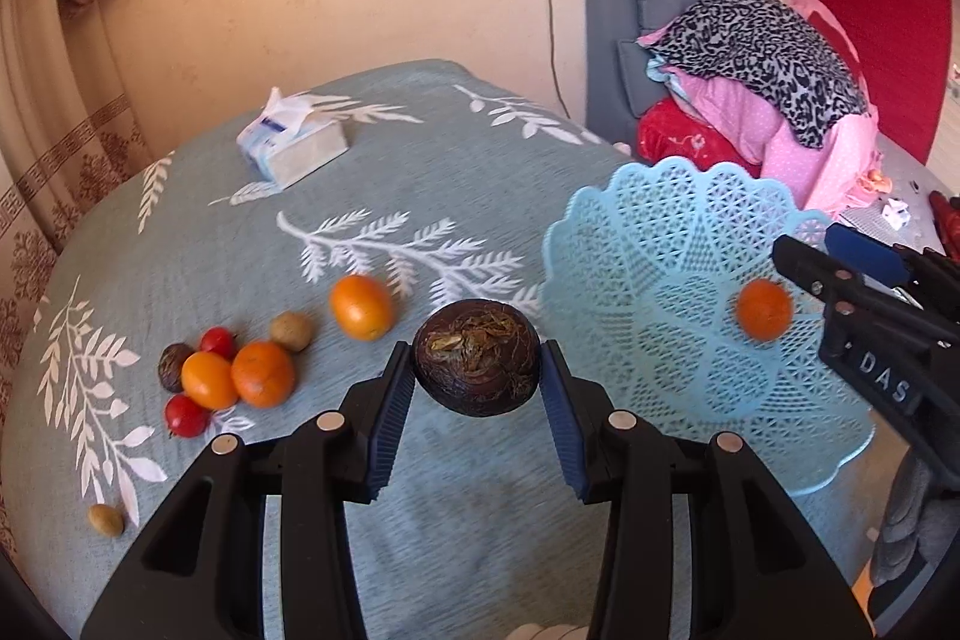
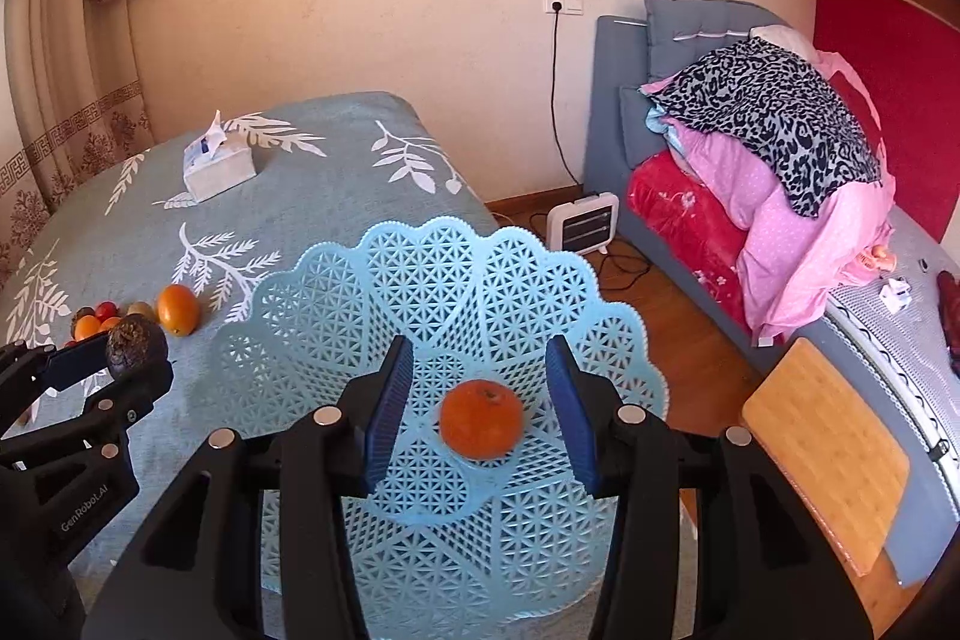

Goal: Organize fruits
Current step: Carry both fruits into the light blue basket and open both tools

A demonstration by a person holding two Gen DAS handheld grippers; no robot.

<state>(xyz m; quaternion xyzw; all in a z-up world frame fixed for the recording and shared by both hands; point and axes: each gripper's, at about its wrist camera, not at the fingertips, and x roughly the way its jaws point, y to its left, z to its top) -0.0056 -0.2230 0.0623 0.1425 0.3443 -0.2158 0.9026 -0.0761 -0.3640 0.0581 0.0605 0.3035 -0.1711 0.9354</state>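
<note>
Progress looked early: one orange [image 2: 481,419] lay in the blue basket [image 2: 336,280], loose between the right gripper's [image 2: 480,403] parted jaws, no pad touching it. The left gripper [image 1: 478,379] was clenched on a dark brown fruit [image 1: 476,357], carried clear of the tablecloth [image 1: 420,184] just left of the basket. Further left of the basket, three oranges [image 1: 362,307], two small red fruits [image 1: 217,342], two tan ones [image 1: 291,331] and another dark one [image 1: 172,367] waited. The dark fruit's kind was hard to tell, and the basket's near rim was hidden.
</note>
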